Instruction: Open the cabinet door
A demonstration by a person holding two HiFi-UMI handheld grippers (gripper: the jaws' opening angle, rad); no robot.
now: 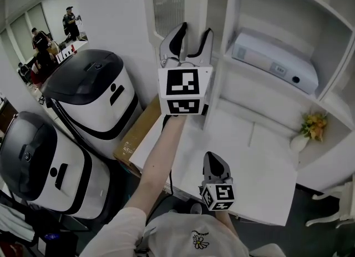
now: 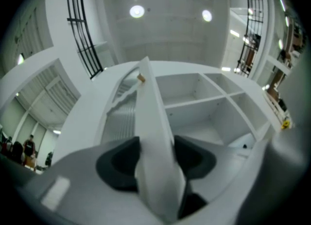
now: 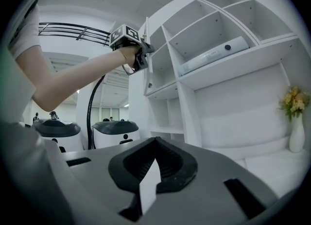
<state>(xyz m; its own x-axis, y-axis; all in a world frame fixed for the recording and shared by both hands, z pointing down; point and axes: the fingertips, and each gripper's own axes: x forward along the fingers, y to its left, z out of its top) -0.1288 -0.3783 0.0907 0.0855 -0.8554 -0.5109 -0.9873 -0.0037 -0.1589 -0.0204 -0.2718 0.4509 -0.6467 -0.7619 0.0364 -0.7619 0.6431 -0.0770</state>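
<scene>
While the cabinet door [image 1: 166, 6] stands ajar at the left edge of the white cabinet [image 1: 333, 92], its free edge is clamped between the jaws of the left gripper [image 1: 195, 28].
A stiff, light, hinged panel is judged, its ribbed insert possibly fragile and its painted edge slippery, so hold is best kept on the solid frame, away from the hinge. The left arm is stretched forward and raised. The right gripper [image 1: 212, 157], jaws together and empty, is held low and level.
</scene>
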